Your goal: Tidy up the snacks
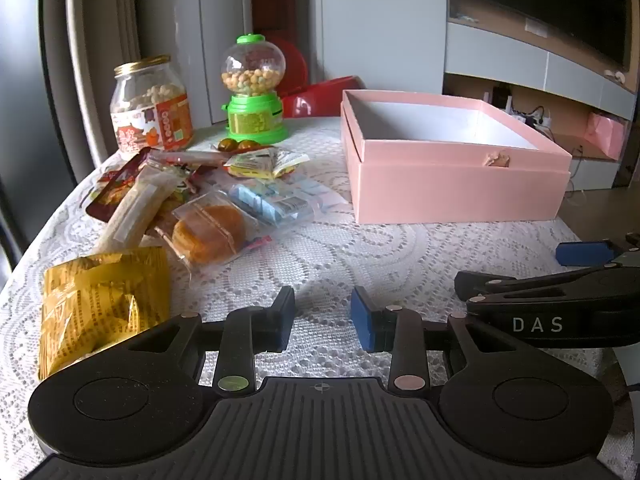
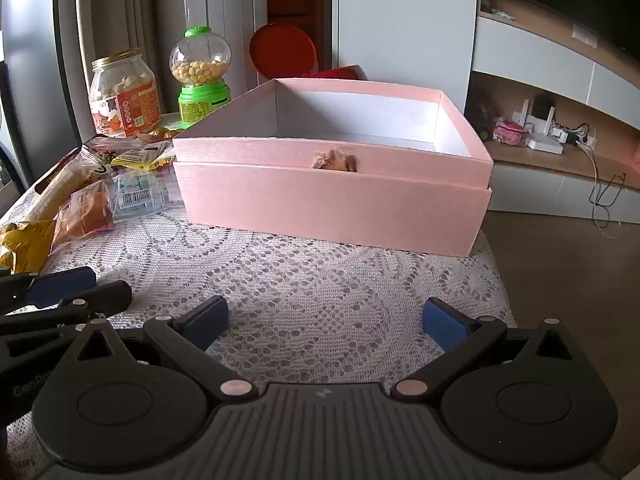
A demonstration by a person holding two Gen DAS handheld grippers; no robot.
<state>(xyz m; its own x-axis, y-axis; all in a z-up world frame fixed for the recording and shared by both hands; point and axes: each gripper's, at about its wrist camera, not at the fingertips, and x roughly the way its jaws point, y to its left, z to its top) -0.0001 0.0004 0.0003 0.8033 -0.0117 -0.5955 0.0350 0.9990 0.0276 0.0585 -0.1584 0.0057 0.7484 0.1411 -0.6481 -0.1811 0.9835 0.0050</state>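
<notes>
A heap of wrapped snacks lies at the left of the lace-covered table: a yellow packet [image 1: 100,308] [image 2: 24,240], a round cake in clear wrap [image 1: 212,232] [image 2: 86,208], a blue-and-white packet [image 1: 272,200] [image 2: 140,192] and a long cream pack [image 1: 136,208]. An open pink box [image 1: 460,184] [image 2: 320,208] stands at the right with a bare white inside. My left gripper [image 1: 323,322] hovers just right of the yellow packet, shut to a narrow gap with nothing in it. My right gripper [image 2: 324,320] stands wide open before the box, holding nothing.
A glass jar of snacks [image 1: 150,108] [image 2: 122,96] and a green candy dispenser [image 1: 254,88] [image 2: 202,80] stand at the back left. Red containers [image 1: 320,96] [image 2: 282,50] sit behind the box. The table's right edge [image 2: 500,280] drops to the floor.
</notes>
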